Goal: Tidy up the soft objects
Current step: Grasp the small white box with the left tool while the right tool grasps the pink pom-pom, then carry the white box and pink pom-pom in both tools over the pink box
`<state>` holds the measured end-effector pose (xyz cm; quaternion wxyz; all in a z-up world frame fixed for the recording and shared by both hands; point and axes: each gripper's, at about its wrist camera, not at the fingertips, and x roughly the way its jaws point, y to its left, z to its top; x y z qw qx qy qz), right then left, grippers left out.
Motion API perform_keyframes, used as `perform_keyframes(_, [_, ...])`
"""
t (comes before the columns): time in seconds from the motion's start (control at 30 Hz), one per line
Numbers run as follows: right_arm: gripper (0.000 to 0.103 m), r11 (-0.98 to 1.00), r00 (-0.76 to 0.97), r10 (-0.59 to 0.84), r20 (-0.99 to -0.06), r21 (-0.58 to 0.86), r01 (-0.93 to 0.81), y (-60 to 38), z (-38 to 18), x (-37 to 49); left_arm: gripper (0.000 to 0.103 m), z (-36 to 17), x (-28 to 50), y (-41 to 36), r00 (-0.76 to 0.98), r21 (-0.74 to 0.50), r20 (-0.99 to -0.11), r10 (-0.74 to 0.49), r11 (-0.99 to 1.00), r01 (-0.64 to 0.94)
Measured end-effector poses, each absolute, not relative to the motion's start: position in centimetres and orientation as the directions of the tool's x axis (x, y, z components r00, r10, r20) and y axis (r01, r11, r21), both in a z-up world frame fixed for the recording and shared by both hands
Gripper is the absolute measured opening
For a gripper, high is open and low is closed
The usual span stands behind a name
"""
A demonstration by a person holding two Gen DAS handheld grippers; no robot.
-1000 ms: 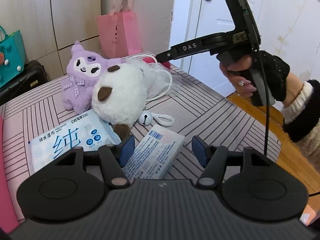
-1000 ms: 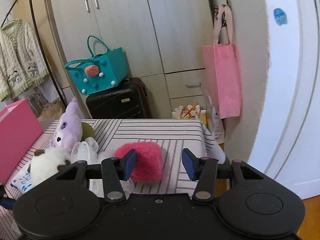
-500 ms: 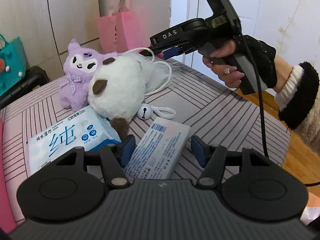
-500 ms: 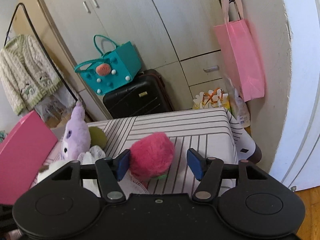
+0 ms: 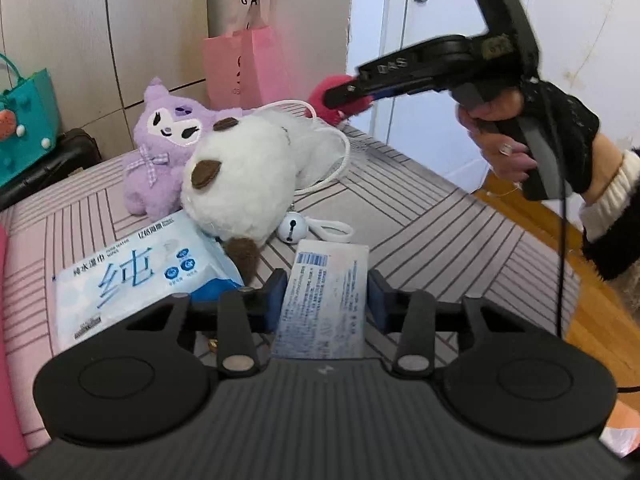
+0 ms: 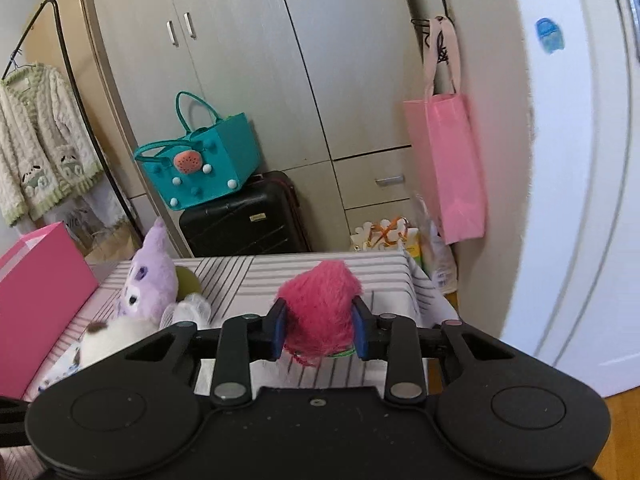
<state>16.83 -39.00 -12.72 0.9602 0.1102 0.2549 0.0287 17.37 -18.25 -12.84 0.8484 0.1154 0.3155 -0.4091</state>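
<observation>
Pick step — right gripper (image 6: 319,330) clamped on pink plush (image 6: 319,304), lifted at table's (image 5: 420,208) 1 o'clock; left gripper (image 5: 327,300) closed on tissue packet (image 5: 326,304) — next, presumably, a soft drop-off.

Striped desk (image 5: 432,216) lies bare on the right; white plush (image 5: 244,184), purple plush (image 5: 160,148) and wipes pack (image 5: 132,280) crowd the left.

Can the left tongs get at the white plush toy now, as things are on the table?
Probably not directly. The left tongs are shut on the small tissue pack, so they are occupied. The white plush toy lies just ahead, uncovered, so the path would be free once the pack is released.
</observation>
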Motion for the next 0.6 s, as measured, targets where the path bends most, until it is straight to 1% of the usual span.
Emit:
perform_keyframes(0.07, [0.037,0.967,0.86,0.121,-0.496,0.254,0.01,-39.1,-12.5,15.7,0.039,-12.8,17.2,-18.0,0.469,-0.068,-0.626,-0.623,0.643,0.763])
perform_keyframes(0.17, [0.037,0.971,0.856,0.107,-0.505,0.238,0.019,-38.6,-12.3,13.9,0.039,-12.8,17.1,-17.7,0.471,-0.085,-0.625,-0.623,0.654,0.752])
perform_keyframes(0.27, [0.037,0.97,0.847,0.132,-0.516,0.243,-0.003,-37.8,-12.2,12.2,0.039,-12.7,16.9,-17.6,0.478,-0.084,-0.626,-0.617,0.662,0.745])
perform_keyframes(0.43, [0.037,0.981,0.858,0.096,-0.505,0.192,0.003,-36.7,-11.5,9.8,0.039,-12.1,16.4,-16.9,0.497,-0.088,-0.613,-0.614,0.678,0.73])
perform_keyframes(0.6, [0.037,0.962,0.824,0.166,-0.541,0.274,-0.013,-36.3,-11.7,8.1,0.039,-10.9,15.8,-15.9,0.499,-0.108,-0.601,-0.624,0.682,0.723])
